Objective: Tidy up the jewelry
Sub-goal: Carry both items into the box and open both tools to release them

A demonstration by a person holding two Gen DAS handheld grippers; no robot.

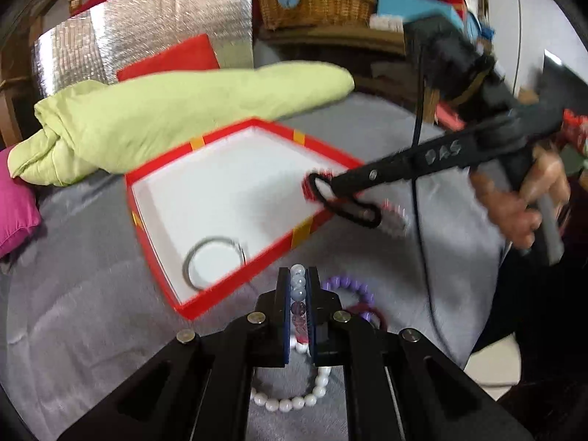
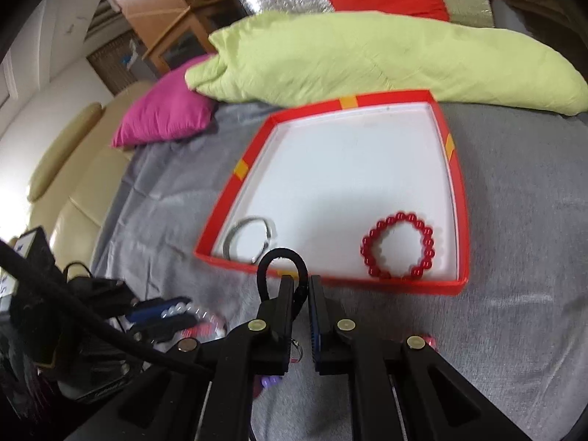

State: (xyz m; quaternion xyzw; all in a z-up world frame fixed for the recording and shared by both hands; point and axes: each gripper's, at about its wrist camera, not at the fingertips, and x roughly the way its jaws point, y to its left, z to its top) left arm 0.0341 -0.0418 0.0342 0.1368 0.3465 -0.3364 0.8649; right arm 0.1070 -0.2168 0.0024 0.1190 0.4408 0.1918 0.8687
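Observation:
A red box with a white floor lies on the grey cloth. In it lie a silver bangle and a red bead bracelet. My left gripper is shut on a bracelet of pale, purple and white beads, whose white part hangs below the fingers, just outside the box's near corner. My right gripper is nearly shut with a black loop caught on its left finger, at the box's near rim.
A purple bead bracelet and a dark red ring lie on the cloth right of my left gripper. A green quilt, a pink cushion and a wicker basket lie beyond the box.

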